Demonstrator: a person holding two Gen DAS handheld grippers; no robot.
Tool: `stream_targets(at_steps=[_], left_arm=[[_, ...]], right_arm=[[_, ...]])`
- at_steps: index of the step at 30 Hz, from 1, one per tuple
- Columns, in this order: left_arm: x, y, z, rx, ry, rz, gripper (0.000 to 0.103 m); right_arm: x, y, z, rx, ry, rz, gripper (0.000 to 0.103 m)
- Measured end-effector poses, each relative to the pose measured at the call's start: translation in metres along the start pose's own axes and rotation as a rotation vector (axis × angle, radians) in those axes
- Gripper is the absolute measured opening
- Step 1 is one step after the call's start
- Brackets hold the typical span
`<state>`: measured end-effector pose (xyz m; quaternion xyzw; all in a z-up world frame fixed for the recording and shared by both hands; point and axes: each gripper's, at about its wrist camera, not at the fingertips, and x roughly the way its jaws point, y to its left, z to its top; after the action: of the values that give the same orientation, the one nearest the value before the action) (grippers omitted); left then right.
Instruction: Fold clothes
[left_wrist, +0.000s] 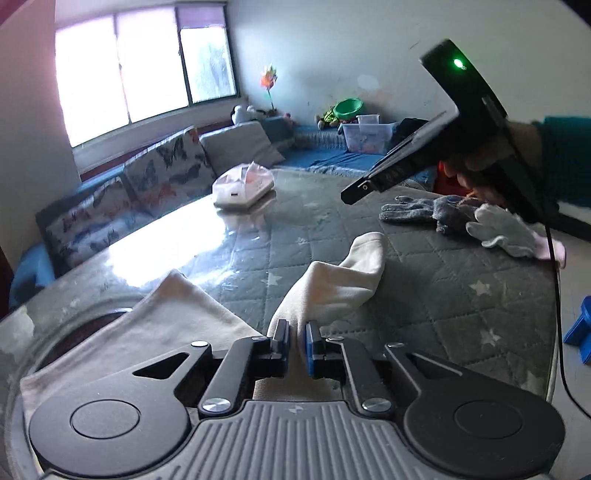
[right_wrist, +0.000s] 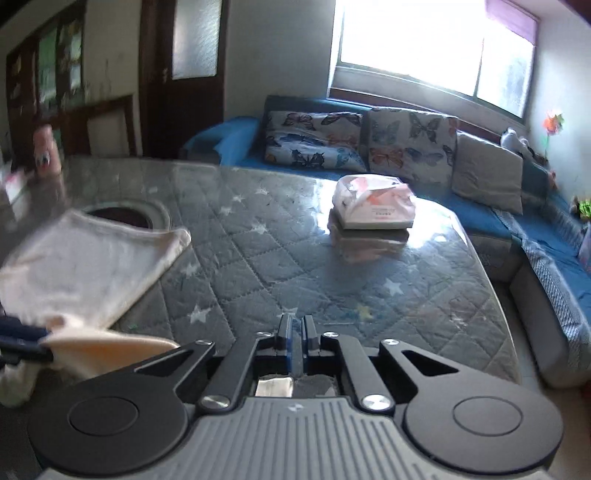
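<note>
Quilted grey table (left_wrist: 424, 280) by a blue sofa (right_wrist: 480, 218); left fingers (left_wrist: 282, 338) pinch a cream sock (left_wrist: 343, 280), right fingers (right_wrist: 284, 328) clenched empty.

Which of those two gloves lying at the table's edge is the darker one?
The dark grey knitted glove, the one lying farther in on the table. The pale glove beside it overlaps its cuff and has a pinkish cuff of its own.

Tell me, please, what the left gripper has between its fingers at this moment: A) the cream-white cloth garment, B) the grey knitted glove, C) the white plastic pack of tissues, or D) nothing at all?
A: in the left wrist view the left gripper is closed on a raised fold of the cream-white cloth garment, while the grey knitted glove and the white plastic pack of tissues lie apart on the table.
</note>
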<state>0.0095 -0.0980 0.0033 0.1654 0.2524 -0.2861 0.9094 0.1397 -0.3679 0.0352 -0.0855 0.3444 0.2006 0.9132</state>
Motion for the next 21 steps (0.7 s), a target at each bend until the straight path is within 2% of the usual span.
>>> stream_targets(at_steps=[3,6,8,10,11,13,17,21], left_arm=[[-0.002,-0.009,-0.004,0.029,0.014,-0.049,0.009],[-0.004,-0.026,-0.009,0.101,0.022,-0.089,0.009],[-0.004,-0.037,-0.013,0.133,0.035,-0.13,0.01],[-0.007,-0.044,-0.016,0.174,0.027,-0.143,0.013],[-0.008,-0.046,-0.016,0.188,0.017,-0.133,0.013],[-0.007,-0.04,-0.009,0.154,-0.003,-0.097,0.014],[0.004,-0.026,0.006,0.07,-0.014,-0.01,0.031],[0.022,-0.027,0.006,0.079,0.035,0.029,0.031]], right_arm=[[0.005,-0.002,-0.007,0.019,0.059,-0.023,0.007],[0.012,-0.002,-0.015,0.015,0.107,-0.018,0.011],[0.013,0.001,-0.019,0.001,0.121,-0.013,0.024],[0.011,0.002,-0.019,-0.009,0.125,-0.017,0.032],[0.01,0.002,-0.019,-0.012,0.125,-0.019,0.034],[0.01,0.0,-0.018,0.0,0.127,-0.028,0.036],[0.016,-0.005,-0.017,0.036,0.134,-0.023,0.036],[0.022,-0.004,-0.02,0.051,0.14,-0.009,0.035]])
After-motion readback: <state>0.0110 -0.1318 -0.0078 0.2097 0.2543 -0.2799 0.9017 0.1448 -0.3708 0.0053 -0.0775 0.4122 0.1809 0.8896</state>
